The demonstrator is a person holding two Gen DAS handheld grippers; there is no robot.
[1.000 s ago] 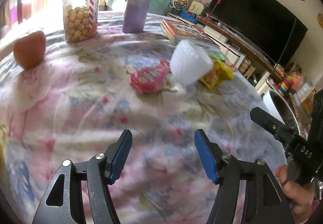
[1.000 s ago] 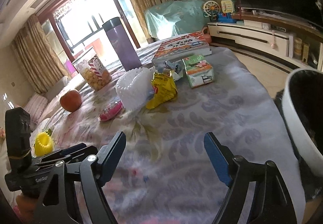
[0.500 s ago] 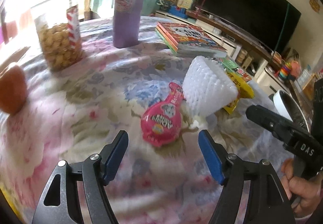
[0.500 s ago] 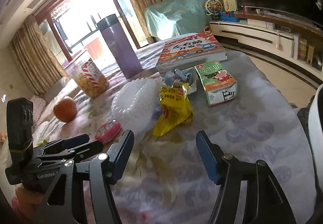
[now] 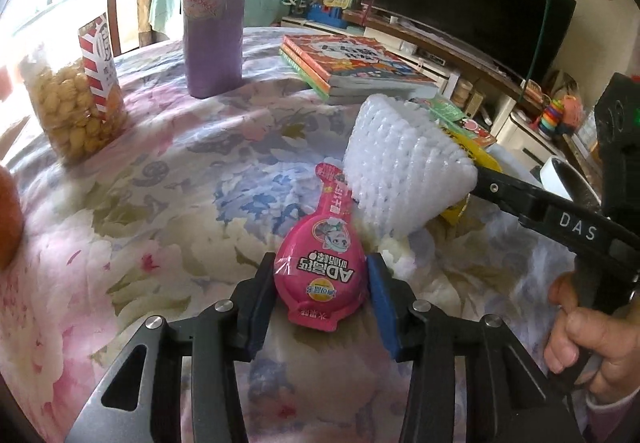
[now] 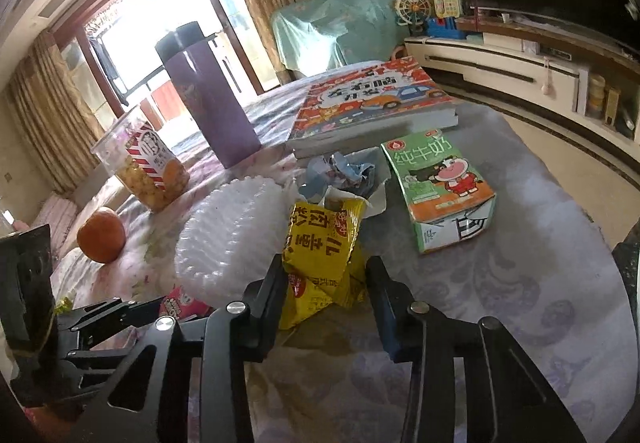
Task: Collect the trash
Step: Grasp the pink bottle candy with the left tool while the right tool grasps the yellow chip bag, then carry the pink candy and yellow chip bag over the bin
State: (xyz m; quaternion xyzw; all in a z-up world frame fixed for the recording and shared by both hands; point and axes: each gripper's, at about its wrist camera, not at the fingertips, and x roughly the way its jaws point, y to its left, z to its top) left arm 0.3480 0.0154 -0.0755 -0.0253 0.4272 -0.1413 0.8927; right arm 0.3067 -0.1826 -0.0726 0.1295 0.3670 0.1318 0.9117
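Pickup step on both sides. Left gripper [image 5: 320,277] low over the flowered cloth [image 5: 160,211], jaws closing around the fat end of a pink wrapper [image 5: 320,275]; pads look just at its edges, firm pinch not certain. Right gripper [image 6: 326,283] likewise closing, a crumpled yellow snack bag [image 6: 320,255] between its jaws; left pad touches the bag, right pad seems a little clear. Next move, as I judge it: finish both squeezes, then lift straight off the cloth and carry to a bin; a white rim [image 5: 556,173] at the table's far right may be one, cannot tell. In the way: a white foam net [image 5: 404,171] lies against the pink wrapper's neck and beside the yellow bag, so it may drag along. Behind the bag, crumpled blue-white paper [image 6: 340,171] and a green milk carton [image 6: 436,187], probably more trash. Farther off, not trash: books [image 6: 372,103], purple flask [image 6: 208,95], snack jar [image 6: 148,167], orange [image 6: 100,235].
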